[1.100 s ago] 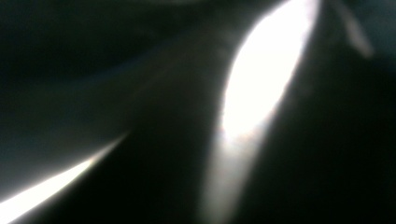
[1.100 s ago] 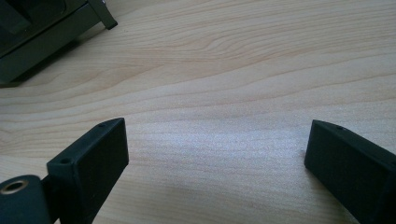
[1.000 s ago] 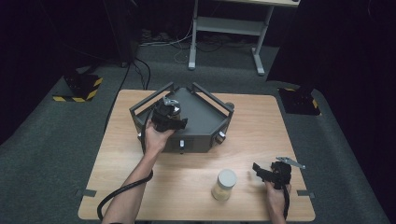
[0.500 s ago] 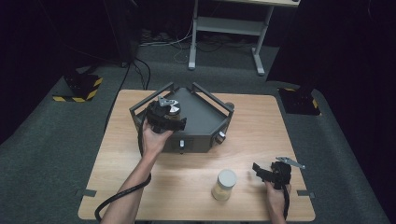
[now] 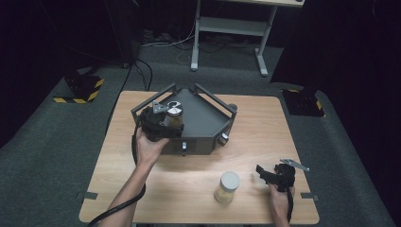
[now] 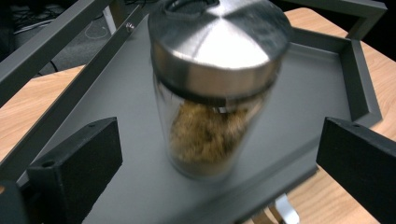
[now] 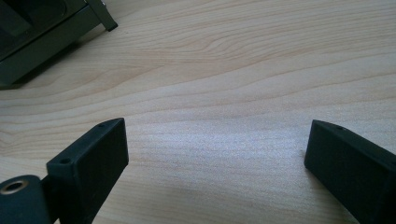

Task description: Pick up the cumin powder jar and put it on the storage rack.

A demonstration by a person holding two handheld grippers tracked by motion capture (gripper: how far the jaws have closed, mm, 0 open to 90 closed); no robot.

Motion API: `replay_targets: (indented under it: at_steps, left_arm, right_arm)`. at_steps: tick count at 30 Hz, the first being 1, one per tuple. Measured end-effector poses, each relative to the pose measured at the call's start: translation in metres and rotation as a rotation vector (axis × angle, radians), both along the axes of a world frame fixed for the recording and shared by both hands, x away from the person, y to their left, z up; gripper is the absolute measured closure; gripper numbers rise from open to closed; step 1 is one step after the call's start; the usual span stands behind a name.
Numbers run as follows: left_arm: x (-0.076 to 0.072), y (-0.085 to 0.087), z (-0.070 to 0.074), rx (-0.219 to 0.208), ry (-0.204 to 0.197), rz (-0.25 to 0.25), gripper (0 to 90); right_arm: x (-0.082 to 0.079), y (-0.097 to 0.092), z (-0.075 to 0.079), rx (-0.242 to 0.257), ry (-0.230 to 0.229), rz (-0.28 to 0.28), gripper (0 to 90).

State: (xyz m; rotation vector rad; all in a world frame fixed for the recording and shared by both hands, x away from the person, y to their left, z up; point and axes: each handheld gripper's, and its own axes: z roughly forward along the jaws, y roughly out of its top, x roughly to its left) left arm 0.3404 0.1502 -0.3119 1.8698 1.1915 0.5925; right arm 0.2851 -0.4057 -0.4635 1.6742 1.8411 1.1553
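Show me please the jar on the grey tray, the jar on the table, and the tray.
jar on the tray (image 6: 219,60), left gripper view, metal lid.
jar on the table (image 5: 227,187), high view, glass side.
tray (image 5: 201,118), high view, bare floor.

Left gripper (image 6: 212,163) drawn back toward the tray's (image 5: 203,118) near-left edge, jaws just opened wide, leaving the steel-lidded glass jar (image 6: 212,88) standing free on the tray between them.

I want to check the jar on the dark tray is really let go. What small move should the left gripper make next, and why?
Probably draw the left gripper straight back from the jar. Its jaws have just been opening and now stand wide on either side of the glass, not touching it, while the jar rests upright on the tray. A straight retreat should avoid knocking it.
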Motion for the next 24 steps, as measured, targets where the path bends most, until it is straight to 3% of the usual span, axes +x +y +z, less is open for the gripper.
replay_targets:
  at_steps: [9,14,24]
  left_arm:
    - [-0.027,0.007,-0.004,0.018,-0.006,-0.023,0.3]
    - [-0.046,0.011,-0.014,0.038,-0.018,-0.006,0.3]
    - [-0.069,0.026,-0.038,0.001,0.014,0.019,0.3]
  right_arm:
    - [0.0,0.0,0.0,-0.003,0.001,0.002,5.6]
    - [0.0,0.001,0.0,-0.004,0.001,0.003,5.6]
    - [0.001,0.003,0.001,-0.02,0.004,0.009,5.7]
